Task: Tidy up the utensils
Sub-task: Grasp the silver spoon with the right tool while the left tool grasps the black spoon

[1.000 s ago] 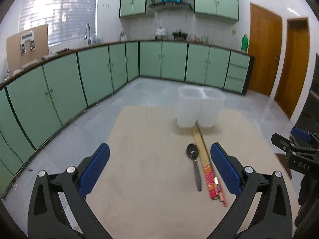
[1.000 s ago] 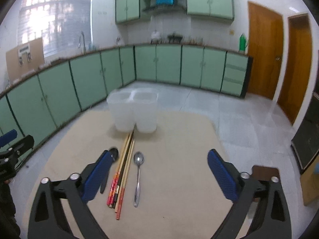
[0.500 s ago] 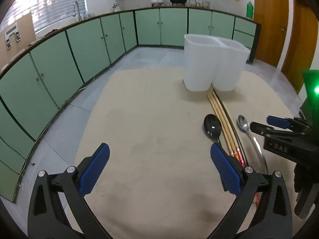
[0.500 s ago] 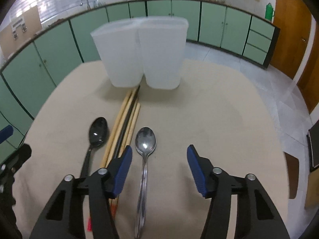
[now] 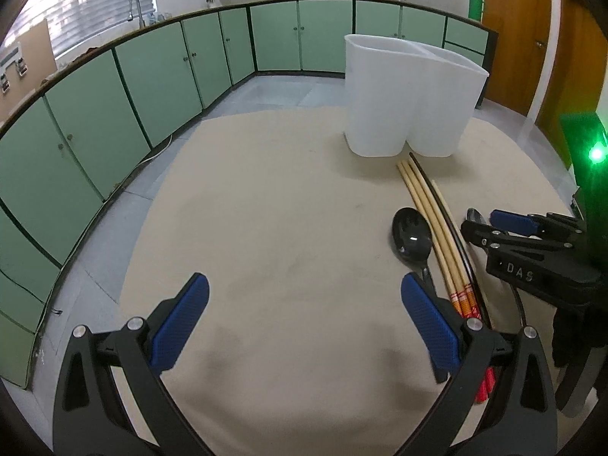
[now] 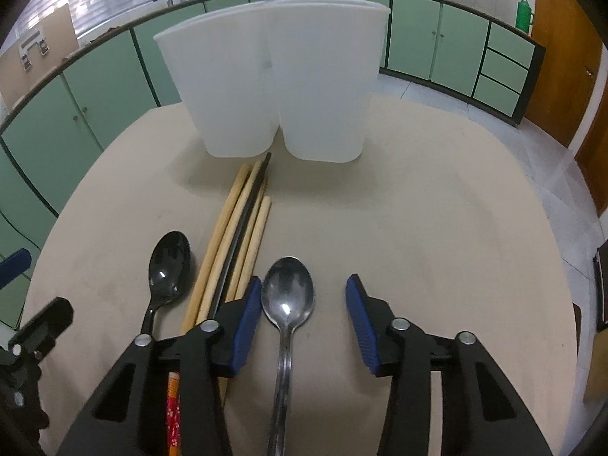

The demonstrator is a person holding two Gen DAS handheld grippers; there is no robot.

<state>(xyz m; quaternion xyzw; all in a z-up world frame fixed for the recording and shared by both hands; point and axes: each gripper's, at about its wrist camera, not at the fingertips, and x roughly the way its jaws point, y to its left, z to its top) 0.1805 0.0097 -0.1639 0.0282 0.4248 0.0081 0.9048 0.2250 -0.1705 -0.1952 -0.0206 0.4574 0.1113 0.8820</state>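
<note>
Down on the beige worktop (image 6: pixel 437 209), the right claw (image 6: pixel 303 319) sits spread apart around the steel spoon (image 6: pixel 287 300), pads not touching it. Beside it, the left claw (image 5: pixel 304 321) gapes wide over bare cloth, the black spoon (image 5: pixel 412 236) and chopsticks (image 5: pixel 433 220) just right of it.

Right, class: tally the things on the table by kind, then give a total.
Spoons: 2 (black spoon, silver spoon)
Chopsticks: at least 4; they lie bundled, so the exact count is unclear
White two-compartment holder: 1
Total: at least 7
</note>
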